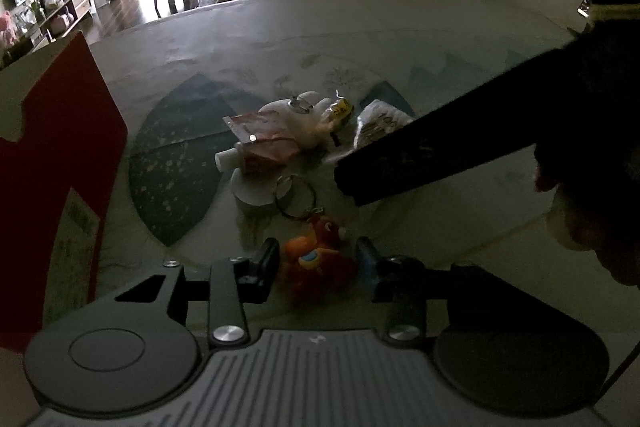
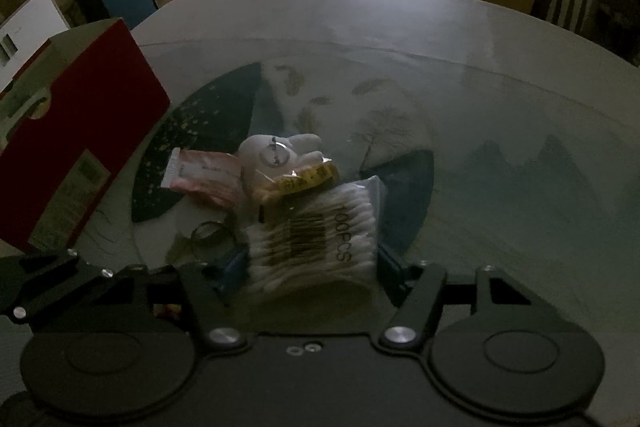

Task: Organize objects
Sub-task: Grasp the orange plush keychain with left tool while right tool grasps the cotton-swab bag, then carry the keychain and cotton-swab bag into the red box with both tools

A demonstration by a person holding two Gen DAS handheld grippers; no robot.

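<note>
Left gripper sat with its jaws apart, one on each side of the orange plush keychain; I couldn't tell whether the pads touched the plush. Right gripper had its jaws set either side of the cotton swab bag, the bag filling the gap, so I read it as pinched or about to be; actual contact was too dim to confirm. Both items lay at the near edge of the small pile on the round table, with the white plush, the pink sachet and the yellow packet just behind. The keychain's metal ring ran back toward the pile, near a white disc. Red box stood open to the left, probably the destination. For a clean step: close low on the plush body, not on its fur, and lift straight up so the ring doesn't drag the neighbours. Swab bag was thin and slippery; grip across the packed swabs, not the loose film. The two grippers were close together, so move one at a time toward the box.
</note>
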